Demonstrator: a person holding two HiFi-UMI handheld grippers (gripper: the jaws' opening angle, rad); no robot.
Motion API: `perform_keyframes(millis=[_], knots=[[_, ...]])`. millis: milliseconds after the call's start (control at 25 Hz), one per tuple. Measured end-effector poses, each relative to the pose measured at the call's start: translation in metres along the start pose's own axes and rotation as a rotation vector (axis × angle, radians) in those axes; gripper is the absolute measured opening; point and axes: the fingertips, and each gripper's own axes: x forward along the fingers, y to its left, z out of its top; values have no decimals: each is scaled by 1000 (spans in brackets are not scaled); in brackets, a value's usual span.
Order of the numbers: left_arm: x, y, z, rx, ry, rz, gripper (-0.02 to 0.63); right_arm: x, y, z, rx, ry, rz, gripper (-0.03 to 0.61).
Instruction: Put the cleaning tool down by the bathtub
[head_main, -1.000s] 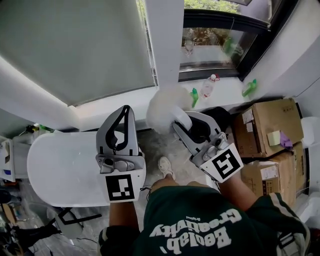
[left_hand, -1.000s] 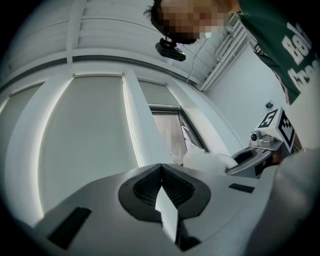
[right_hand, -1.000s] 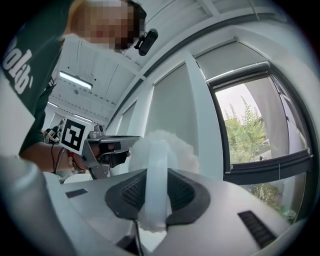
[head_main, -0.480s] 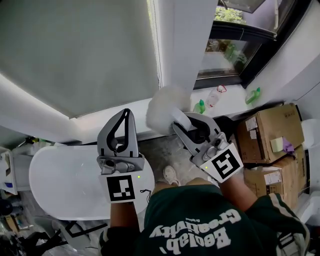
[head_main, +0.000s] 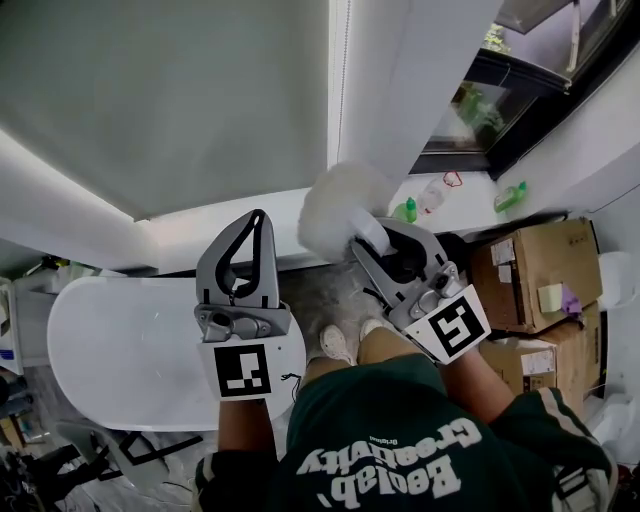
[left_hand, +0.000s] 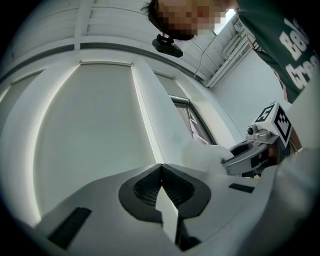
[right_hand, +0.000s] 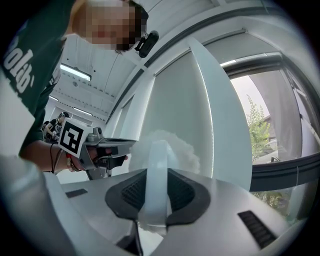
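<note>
My right gripper (head_main: 368, 240) is shut on the pale handle (right_hand: 156, 170) of the cleaning tool. The tool's fluffy white head (head_main: 335, 205) sticks out past the jaws, in front of the window post, and its fluffy white head (right_hand: 172, 149) fills the middle of the right gripper view. My left gripper (head_main: 257, 218) is held beside it, jaws closed tip to tip with nothing between them, above the right end of the white bathtub (head_main: 110, 350). In the left gripper view the left gripper (left_hand: 161, 167) points up at the blind, with the right gripper (left_hand: 250, 155) off to its right.
Stacked cardboard boxes (head_main: 535, 265) stand at the right. Green bottles (head_main: 405, 210) and a clear one sit on the window sill (head_main: 470, 195). A closed blind (head_main: 160, 95) covers the wall ahead. The person's shoes (head_main: 335, 343) stand on the stone floor between tub and boxes.
The head view has tilted so that the sill and boxes slid right and down a little. Both grippers keep their places in the view. The right one still holds the tool.
</note>
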Motion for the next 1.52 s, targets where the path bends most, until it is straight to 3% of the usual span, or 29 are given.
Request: perform_keyframes(millis=[360,720,1160,1520], knots=[[-2,24,-12,4,35,96,2,31,-2,0,1,-7,73,94],[6,64,-33,43,128,272,3,101,-5,-4,11,-53,281,93],[5,89,-41,70,204,490,2,140,-2,-23,57,-59,502,94],[-13,102,-57,72,258,594,2,163,20,-39,60,-74,637,94]])
